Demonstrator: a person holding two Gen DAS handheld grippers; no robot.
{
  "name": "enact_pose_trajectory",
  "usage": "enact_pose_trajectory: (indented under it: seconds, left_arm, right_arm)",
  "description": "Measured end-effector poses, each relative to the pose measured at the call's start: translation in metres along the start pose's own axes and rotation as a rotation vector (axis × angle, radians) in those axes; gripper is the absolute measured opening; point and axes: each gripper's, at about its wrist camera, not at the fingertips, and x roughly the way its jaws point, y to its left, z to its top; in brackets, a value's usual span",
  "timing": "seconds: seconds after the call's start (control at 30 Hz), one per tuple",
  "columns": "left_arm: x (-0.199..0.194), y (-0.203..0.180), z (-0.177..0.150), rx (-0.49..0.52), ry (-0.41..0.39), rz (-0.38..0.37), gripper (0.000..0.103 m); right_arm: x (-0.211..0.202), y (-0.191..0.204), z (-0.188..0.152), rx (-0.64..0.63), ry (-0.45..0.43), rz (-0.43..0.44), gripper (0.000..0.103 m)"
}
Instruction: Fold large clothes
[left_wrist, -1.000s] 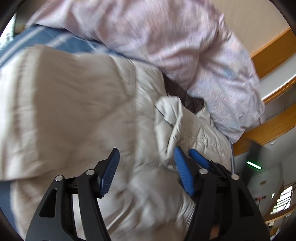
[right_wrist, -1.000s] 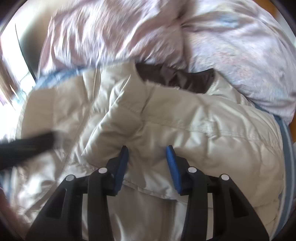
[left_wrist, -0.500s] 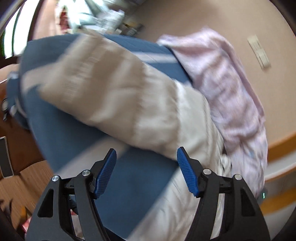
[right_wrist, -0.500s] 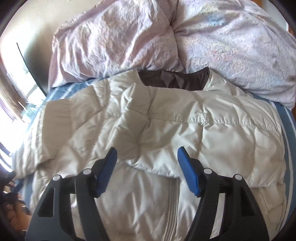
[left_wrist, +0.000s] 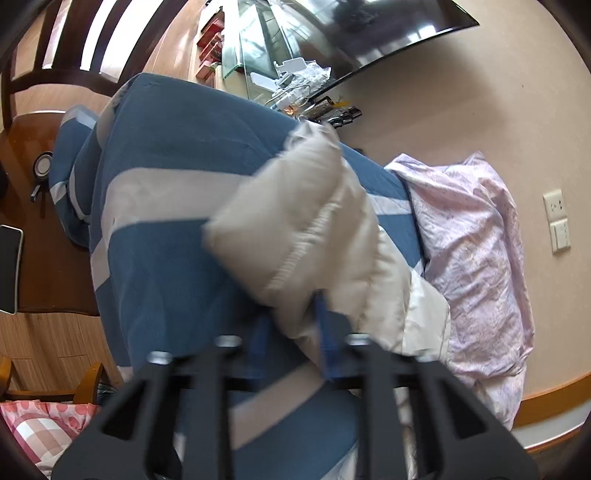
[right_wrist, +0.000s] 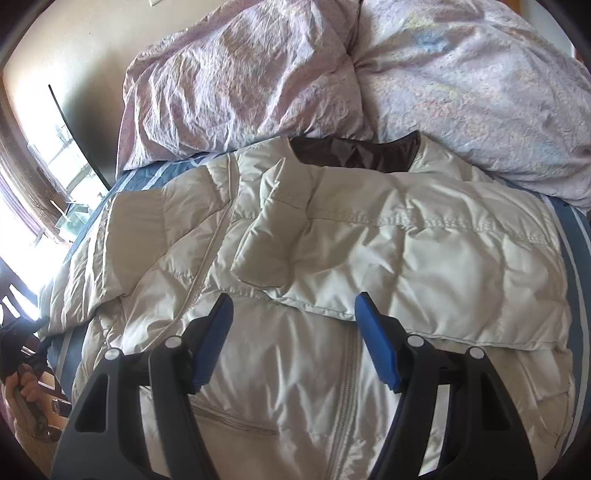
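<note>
The bed (left_wrist: 159, 192) lies ahead of both tools, with the jacket (right_wrist: 369, 258) spread flat under the right hand-held gripper (right_wrist: 295, 332) (jaws wide, holding nothing). The left hand-held gripper (left_wrist: 291, 332) has pinched the jacket sleeve (left_wrist: 295, 221).

Both wrist cameras look steeply down, close over the jacket (right_wrist: 332, 240).

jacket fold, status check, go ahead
Left tongs shut on jacket sleeve. Right tongs open above jacket. Pillows touching collar, nothing blocking.
</note>
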Motion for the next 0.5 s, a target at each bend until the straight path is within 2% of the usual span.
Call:
enact_pose_trajectory:
  seconds: [0.07,0.17,0.27,0.4,0.5]
  left_arm:
    - [0.0,-0.003,0.006,0.001,0.003,-0.015,0.007]
    - [-0.012,-0.022,0.017,0.047,-0.036,-0.037,0.005]
    - [-0.027,-0.059,0.023,0.12,-0.077,-0.09,0.005]
    - [-0.049,-0.132,0.012,0.271,-0.106,-0.199,0.005]
    - [-0.058,-0.185,-0.01,0.372,-0.09,-0.291,0.005]
  right_arm:
    - [-0.009,-0.006,0.001,0.006,-0.028,-0.013,0.069]
    - [-0.022,-0.019,0.004,0.029,-0.064,-0.019,0.07]
    - [-0.039,-0.036,0.008,0.059,-0.104,-0.027,0.072]
    - [-0.053,-0.054,0.01,0.092,-0.138,-0.036,0.072]
    - [-0.06,-0.068,0.011,0.12,-0.154,-0.047,0.072]
